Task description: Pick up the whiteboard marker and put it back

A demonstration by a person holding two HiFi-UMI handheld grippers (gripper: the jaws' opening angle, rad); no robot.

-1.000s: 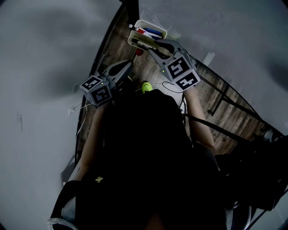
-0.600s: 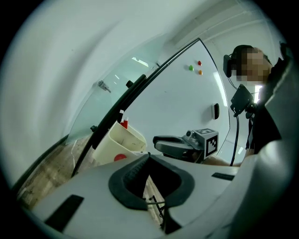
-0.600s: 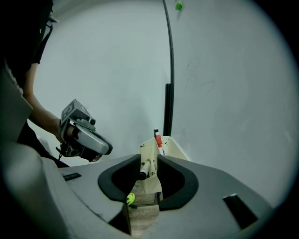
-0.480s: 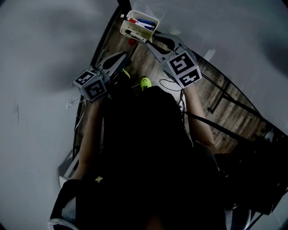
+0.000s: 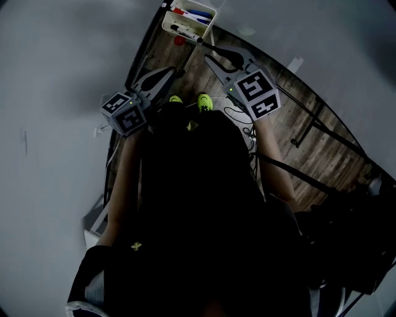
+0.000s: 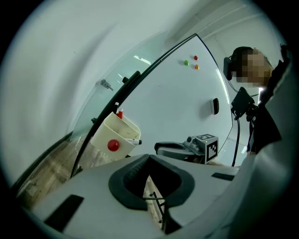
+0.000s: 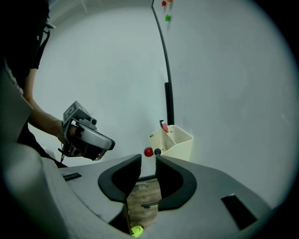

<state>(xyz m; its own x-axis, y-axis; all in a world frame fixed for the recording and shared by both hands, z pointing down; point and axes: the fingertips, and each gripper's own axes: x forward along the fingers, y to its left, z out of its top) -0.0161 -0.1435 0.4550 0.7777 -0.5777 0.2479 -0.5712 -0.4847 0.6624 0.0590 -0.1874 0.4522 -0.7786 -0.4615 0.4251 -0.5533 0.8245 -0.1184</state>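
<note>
A: What changed?
B: The right tool (image 7: 148, 158) has backed off the holder (image 7: 180, 144). It was right at the rim a second ago. Its jaws have just been closing a little and now stand partly apart, with nothing between them.
A: So it let go?
B: Yes. The whiteboard marker (image 5: 187, 31) lies in the holder, across its near rim. One end pokes out past the edge, just clear of the right tool's tips. Put-back looks done to me.
A: Marker look?
B: Slim, pale barrel, black end. A red marker (image 5: 179, 11) and a blue marker (image 5: 201, 13) sit deeper in the holder.
A: Other side?
B: The left tool (image 6: 149, 157) has its tips together and is empty, well apart from the holder.
</note>
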